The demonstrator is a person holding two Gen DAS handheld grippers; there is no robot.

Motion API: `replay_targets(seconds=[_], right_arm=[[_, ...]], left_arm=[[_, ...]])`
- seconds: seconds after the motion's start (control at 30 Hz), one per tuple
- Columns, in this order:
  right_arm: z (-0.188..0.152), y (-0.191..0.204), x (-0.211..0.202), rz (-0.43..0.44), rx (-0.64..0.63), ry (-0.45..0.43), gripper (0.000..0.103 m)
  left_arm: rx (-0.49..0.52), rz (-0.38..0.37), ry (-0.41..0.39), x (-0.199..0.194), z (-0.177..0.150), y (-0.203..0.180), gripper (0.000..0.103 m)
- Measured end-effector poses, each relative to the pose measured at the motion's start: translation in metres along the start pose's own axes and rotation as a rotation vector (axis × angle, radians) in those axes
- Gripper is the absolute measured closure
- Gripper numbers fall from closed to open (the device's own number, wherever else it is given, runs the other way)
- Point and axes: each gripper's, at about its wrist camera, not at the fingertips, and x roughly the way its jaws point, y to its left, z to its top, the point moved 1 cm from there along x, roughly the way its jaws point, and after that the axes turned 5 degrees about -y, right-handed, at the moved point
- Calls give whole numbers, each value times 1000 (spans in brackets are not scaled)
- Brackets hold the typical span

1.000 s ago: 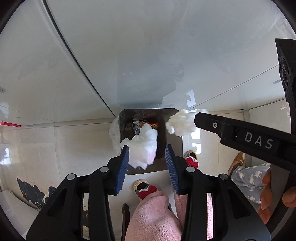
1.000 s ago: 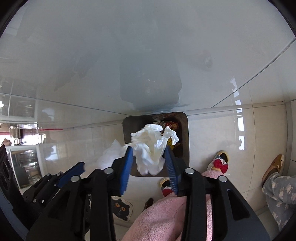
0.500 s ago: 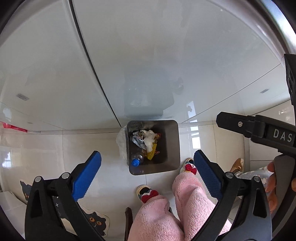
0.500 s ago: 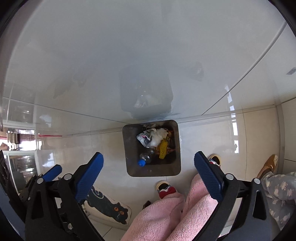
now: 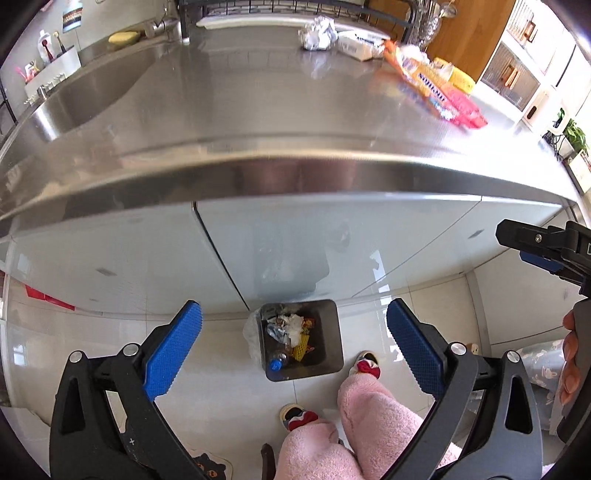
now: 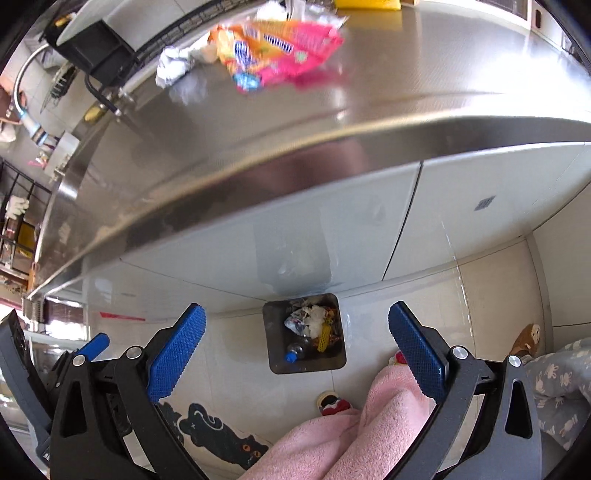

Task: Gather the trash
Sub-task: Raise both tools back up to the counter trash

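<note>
A grey square trash bin (image 5: 332, 332) (image 6: 271, 350) stands on the floor against the cabinet, holding white tissues (image 5: 293, 328) (image 6: 317, 315), wrappers and a blue-capped bottle (image 5: 275, 363) (image 6: 291, 355). My left gripper (image 5: 293, 350) hangs open high above it, nothing between its blue pads. My right gripper (image 6: 297, 345) is likewise open and empty above the bin. On the steel counter (image 5: 258, 110) (image 6: 332, 99) lie a pink and orange snack wrapper (image 5: 436, 92) (image 6: 280, 44) and a crumpled foil ball (image 5: 317, 33) (image 6: 171, 66).
A sink (image 5: 85, 96) sits at the counter's left with a dish rack behind. A person's pink-trousered legs (image 5: 369, 424) and slippers (image 5: 365, 365) stand right of the bin. A cat-shaped mat (image 6: 218, 435) lies on the floor. The right gripper (image 5: 546, 251) shows at the left view's edge.
Both grippers opened and let go of white tissues, which now lie in the bin. Both hands rose well above the bin, bringing the countertop into view.
</note>
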Motion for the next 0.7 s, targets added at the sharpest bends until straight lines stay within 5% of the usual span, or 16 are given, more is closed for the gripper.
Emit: replay_targets(seconds=[0.33,0.7], right_arm=[[76,-17,-44,-24,-52,-174,3],[184,-24,-15,-24,-90,-195,3]], left_arm=[[54,-43,-139,-22,80,-44,8],[18,-51,-177,15,181,-75,8]])
